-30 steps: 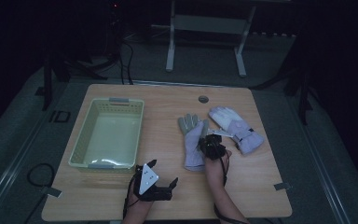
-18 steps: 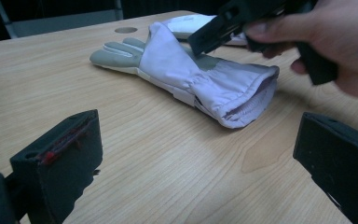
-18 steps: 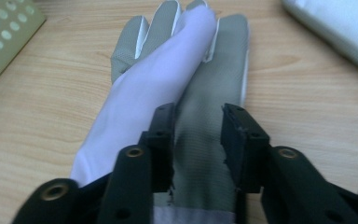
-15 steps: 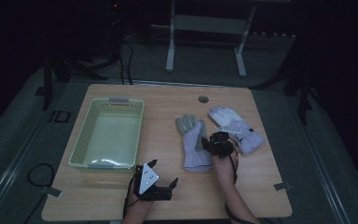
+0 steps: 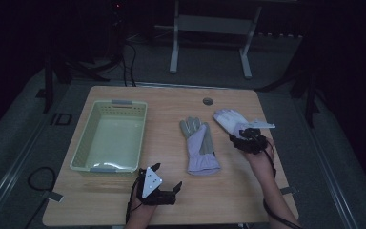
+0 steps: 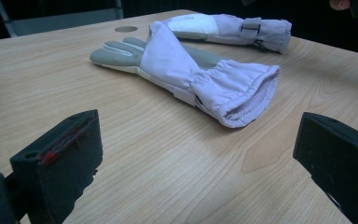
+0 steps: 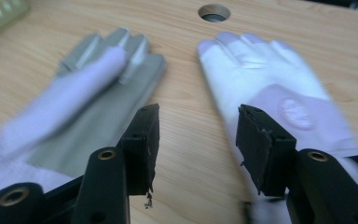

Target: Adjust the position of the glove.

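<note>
So the right gripper (image 5: 249,140) sits over the cuff end of the white glove (image 5: 231,119) on the worktop (image 5: 171,102); its jaws have just been opening and hold nothing, bare wood showing between them. The grey-palmed glove (image 5: 199,145) lies just beside, not touching. The left gripper (image 5: 164,190) rests near the front edge, jaws wide apart and empty. A pale green basket (image 5: 110,136) stands well off to the left, and a cable hole (image 5: 208,101) lies beyond the gloves.
</note>
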Tool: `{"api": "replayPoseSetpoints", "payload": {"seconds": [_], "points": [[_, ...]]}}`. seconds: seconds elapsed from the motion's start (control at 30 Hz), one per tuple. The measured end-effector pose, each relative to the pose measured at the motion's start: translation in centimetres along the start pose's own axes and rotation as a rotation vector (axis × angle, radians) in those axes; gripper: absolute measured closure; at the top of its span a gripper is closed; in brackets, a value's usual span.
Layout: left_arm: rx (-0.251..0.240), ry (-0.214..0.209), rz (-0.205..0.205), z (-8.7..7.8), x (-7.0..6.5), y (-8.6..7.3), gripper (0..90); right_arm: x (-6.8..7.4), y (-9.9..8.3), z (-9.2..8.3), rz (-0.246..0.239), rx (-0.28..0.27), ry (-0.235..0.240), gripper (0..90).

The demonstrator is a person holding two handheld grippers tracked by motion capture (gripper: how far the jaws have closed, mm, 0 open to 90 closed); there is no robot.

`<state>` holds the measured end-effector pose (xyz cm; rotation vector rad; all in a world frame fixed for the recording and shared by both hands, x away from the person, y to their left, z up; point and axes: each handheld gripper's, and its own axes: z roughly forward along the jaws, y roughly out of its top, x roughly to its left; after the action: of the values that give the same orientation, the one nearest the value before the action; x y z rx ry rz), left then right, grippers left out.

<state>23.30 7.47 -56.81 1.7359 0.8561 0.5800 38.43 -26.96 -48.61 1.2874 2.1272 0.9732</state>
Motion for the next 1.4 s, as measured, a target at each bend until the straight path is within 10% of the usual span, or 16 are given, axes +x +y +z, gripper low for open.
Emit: {"api": "replayPoseSetpoints", "payload": {"seconds": [0.4,1.1,1.4], "points": [[0.003,-0.001,-0.004,0.0,0.0,0.0,1.3,-6.1,0.6,-1.3,-0.060,-0.003,0.043,51.0],[0.005,0.001,-0.011,0.0,0.1,0.0,1.4,-8.7,0.6,6.9,-0.035,0.228,0.072,46.3],[0.005,0.002,-0.008,0.0,0.1,0.0,1.4,-9.3,-0.2,7.3,0.019,0.201,0.135,59.3]]}}
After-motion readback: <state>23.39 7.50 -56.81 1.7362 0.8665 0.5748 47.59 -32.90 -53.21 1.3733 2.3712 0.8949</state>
